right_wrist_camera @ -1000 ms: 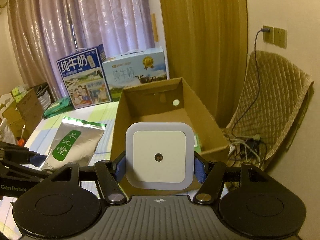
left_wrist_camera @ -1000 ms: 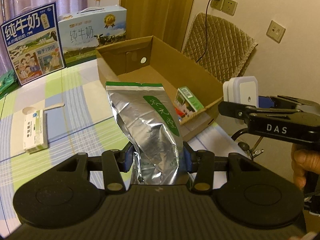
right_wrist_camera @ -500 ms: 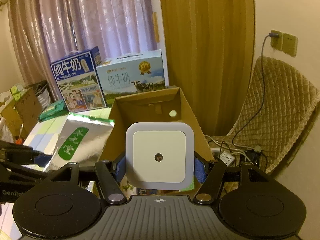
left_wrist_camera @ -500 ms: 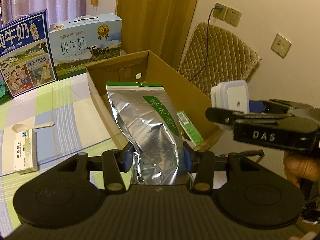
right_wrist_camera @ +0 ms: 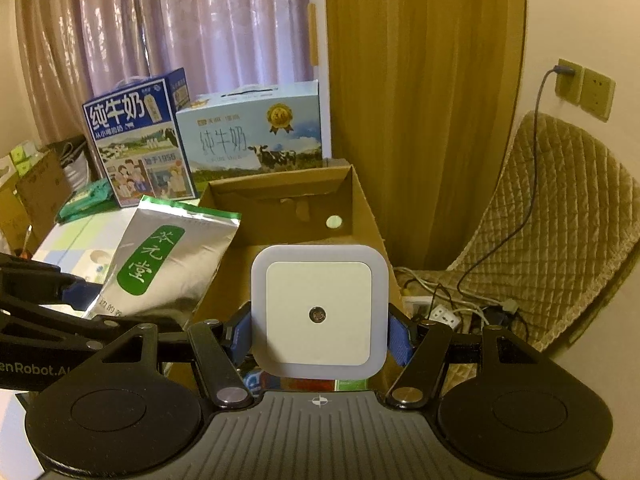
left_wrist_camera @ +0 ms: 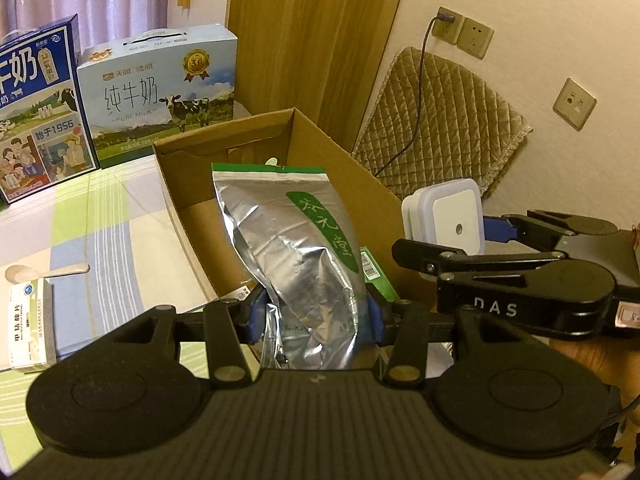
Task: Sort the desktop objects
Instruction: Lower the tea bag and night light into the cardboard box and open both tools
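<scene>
Two grippers are loaded. The left gripper [left_wrist_camera: 316, 316] is clamped on the lower part of a silver foil pouch [left_wrist_camera: 296, 248]; the right gripper [right_wrist_camera: 319, 334] is clamped on the sides of a white square night light [right_wrist_camera: 319, 312].

Change over the last second: both grippers have advanced toward the open cardboard box [left_wrist_camera: 340, 168]. One second ago the pouch hung over the table in front of the box's near-left wall. It is now held upright over the box opening, with its green top edge showing against the far wall. In the right wrist view the night light has moved likewise and now stands over the near end of the box interior, with the pouch just to its left.

Contents: a green carton [left_wrist_camera: 376, 272] already lies in the box, partly hidden behind the pouch.

Remaining on the striped tablecloth [left_wrist_camera: 120, 216]: a small white medicine box [left_wrist_camera: 28, 324] and a pale spoon [left_wrist_camera: 44, 271], both well apart from the cardboard box.

Assessment: both items appear positioned for release, so the step in hand is likely the drop. Risk: the two grippers are close together, so lowering both at once could bring them into contact. Releasing one item at a time is advisable.
</scene>
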Demonstrator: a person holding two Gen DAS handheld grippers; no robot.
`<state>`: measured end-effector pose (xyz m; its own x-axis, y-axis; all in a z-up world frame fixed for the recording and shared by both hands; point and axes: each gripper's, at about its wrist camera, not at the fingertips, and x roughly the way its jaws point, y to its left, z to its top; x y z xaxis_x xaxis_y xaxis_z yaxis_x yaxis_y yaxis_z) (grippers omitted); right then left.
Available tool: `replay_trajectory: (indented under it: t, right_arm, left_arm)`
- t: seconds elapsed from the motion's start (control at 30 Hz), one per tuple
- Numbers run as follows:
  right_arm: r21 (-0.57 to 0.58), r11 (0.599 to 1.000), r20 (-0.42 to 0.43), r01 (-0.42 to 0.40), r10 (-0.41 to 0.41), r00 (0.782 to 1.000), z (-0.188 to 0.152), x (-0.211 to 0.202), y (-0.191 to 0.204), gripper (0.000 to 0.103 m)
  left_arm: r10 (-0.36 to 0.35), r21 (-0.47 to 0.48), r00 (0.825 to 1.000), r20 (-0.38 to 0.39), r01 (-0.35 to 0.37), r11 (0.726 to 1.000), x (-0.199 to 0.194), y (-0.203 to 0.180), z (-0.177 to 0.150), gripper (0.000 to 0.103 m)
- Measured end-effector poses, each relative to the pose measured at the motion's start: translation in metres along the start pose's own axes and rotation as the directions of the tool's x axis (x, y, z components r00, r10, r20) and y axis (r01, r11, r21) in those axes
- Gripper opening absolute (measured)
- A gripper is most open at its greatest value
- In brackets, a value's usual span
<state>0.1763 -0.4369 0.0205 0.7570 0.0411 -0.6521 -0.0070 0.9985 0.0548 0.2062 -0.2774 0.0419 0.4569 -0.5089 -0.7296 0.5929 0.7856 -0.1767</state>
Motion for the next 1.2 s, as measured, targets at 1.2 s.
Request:
replay_trajectory:
  t: [1.2]
  right_arm:
    - [-0.001,1.000,-0.044,0.008,-0.008,0.999,0.007,0.038,-0.008,0.063]
  left_arm:
    - [0.018,-0.098,0.999,0.050,-0.013,0.995,0.021,0.034,0.005,0.046]
